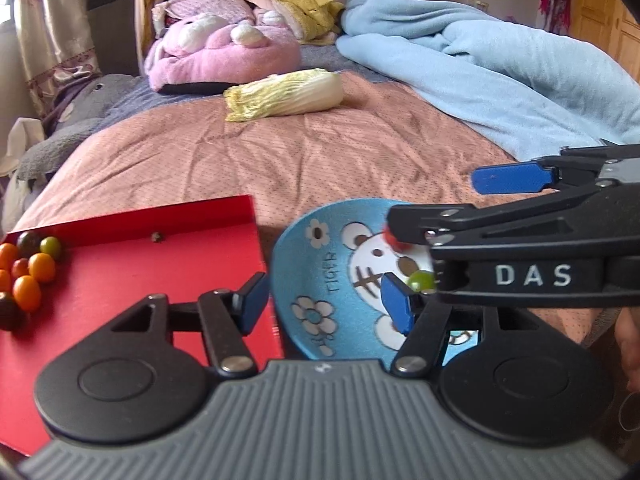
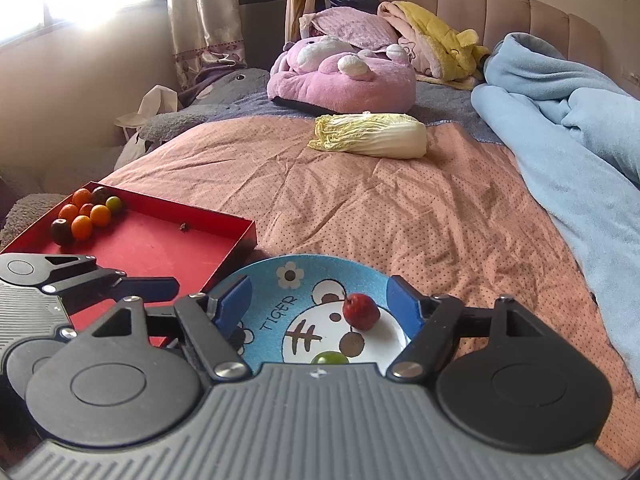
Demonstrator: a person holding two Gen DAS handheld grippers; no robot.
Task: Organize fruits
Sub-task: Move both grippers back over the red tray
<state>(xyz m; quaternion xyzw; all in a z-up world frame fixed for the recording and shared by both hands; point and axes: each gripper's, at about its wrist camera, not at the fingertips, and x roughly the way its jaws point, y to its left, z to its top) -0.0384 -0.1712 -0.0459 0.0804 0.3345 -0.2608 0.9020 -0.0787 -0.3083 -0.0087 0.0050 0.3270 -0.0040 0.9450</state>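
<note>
Both your grippers, left (image 1: pixel 324 302) and right (image 2: pixel 320 304), hang wide and empty over the blue plate (image 2: pixel 256 344) at lower centre. You're between transfers: next, reach the red tray (image 2: pixel 168 240), left, for another of its small fruits (image 2: pixel 82 216). Red fruit (image 2: pixel 361 311) and green fruit (image 2: pixel 330 358) already lie on the plate.

The red tray (image 2: pixel 236 236) is looking like smooth, faintly shiny card or metal. The blue plate (image 2: pixel 264 284) is showing a fine glittery speckle around a glossy printed middle. The cherry tomatoes (image 2: pixel 86 216) are gleaming, smooth-skinned. The bedspread (image 2: pixel 400 208) is showing as matt, dotted, creased cloth; the blue blanket (image 2: pixel 580 128) is looking fleecy. Both tools' bodies are appearing as matt black plastic with ribbed grey grips.
</note>
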